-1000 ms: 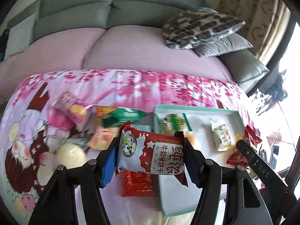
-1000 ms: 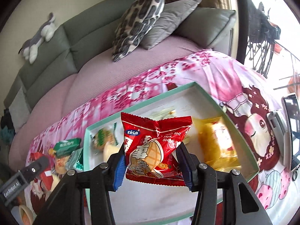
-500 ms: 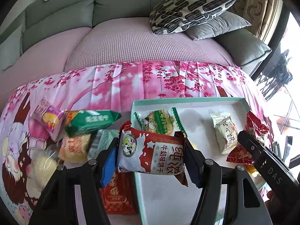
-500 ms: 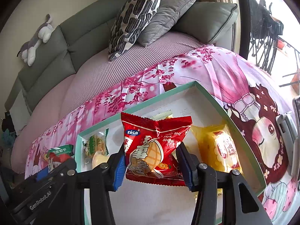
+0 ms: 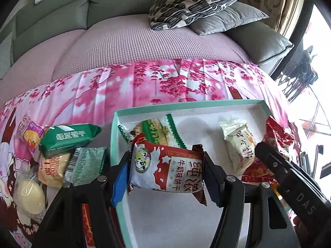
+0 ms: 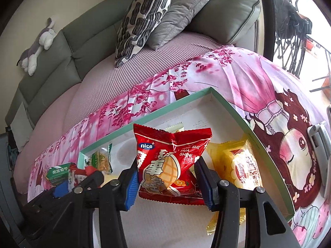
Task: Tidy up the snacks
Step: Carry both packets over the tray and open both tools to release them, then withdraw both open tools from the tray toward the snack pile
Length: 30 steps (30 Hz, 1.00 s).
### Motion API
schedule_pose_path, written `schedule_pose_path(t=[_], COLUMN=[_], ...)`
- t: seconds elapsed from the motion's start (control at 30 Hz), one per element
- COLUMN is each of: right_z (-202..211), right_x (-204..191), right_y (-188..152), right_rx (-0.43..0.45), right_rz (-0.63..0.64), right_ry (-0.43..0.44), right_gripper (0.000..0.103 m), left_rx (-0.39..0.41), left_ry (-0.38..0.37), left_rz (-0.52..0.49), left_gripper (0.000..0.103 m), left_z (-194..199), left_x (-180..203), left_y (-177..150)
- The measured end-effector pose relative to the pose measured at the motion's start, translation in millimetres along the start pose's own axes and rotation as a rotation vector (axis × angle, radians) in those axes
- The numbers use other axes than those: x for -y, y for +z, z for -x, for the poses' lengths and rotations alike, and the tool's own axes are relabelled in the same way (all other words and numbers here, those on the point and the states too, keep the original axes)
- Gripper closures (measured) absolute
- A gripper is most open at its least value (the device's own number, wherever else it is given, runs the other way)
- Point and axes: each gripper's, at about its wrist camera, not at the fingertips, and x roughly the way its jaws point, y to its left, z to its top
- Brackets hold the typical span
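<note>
left gripper (image 5: 166, 177): fingers clamped on milk biscuit packet (image 5: 167, 170) over tray (image 5: 186, 105) | right gripper (image 6: 166, 180): fingers gripping red snack bag (image 6: 169, 157) above same tray

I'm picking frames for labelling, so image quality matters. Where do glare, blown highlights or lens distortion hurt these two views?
Left wrist view: window at right blown out white; sofa edge bowed by the fisheye; milk biscuit pack sharp. Right wrist view: yellow packet glares in sunlight; balcony overexposed; tray rim curves.

sofa (image 5: 51, 16): grey-green | patterned cushion (image 5: 196, 0) on grey cushion (image 5: 227, 18) | plush toy (image 6: 37, 45) (on sofa back)
</note>
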Motion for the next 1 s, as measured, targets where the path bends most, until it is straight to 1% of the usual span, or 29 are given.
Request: schedule_pose_path(t=[0.13,0.27,0.4,0.5,0.6,0.63,0.67,0.73,0.83,1.0], right_z=[-4,-4,-5,-5,-3,-2,-1,1,5,14], right_x=[-2,-6,-8,-8,-7,-6,-6,-5,-4,-6], right_y=[-1,-1,-2,-2,-2,-2,-2,-2,-3,-5], right_rx=[-0.009,-0.010,-0.016,-0.021,-0.021,-0.022,-0.023,-0.024,-0.020,-0.006], right_rz=[0.006,0.025,0.028,0.029,0.026,0.025,0.025,0.027,0.023,0.034], right_ry=[0.003,0.000,-0.001,-0.011,-0.018,-0.023,-0.027,-0.038,-0.040,-0.050], right_gripper=[0.049,0.048,0.042,0.038,0.031,0.028,0.026,0.022,0.015,0.010], left_rx=[-0.003,-0.020,-0.017,-0.010,-0.002,0.002,0.003,0.006,0.015,0.032], left_ry=[-0.012,-0.026,-0.012,-0.016,-0.012,-0.013,-0.011,0.004,0.024,0.089], left_rz=[0.003,0.045,0.055,0.061,0.065,0.069,0.073,0.079,0.080,0.084], left_gripper=[0.037,0.034,0.033,0.032,0.031,0.030,0.025,0.020,0.020,0.020], left_z=[-2,-2,1,7,13,16,18,23,31,39], left_x=[0,-9,-14,-16,-17,-18,-19,-20,-23,-29], left_y=[-1,0,1,2,4,5,5,6,6,5])
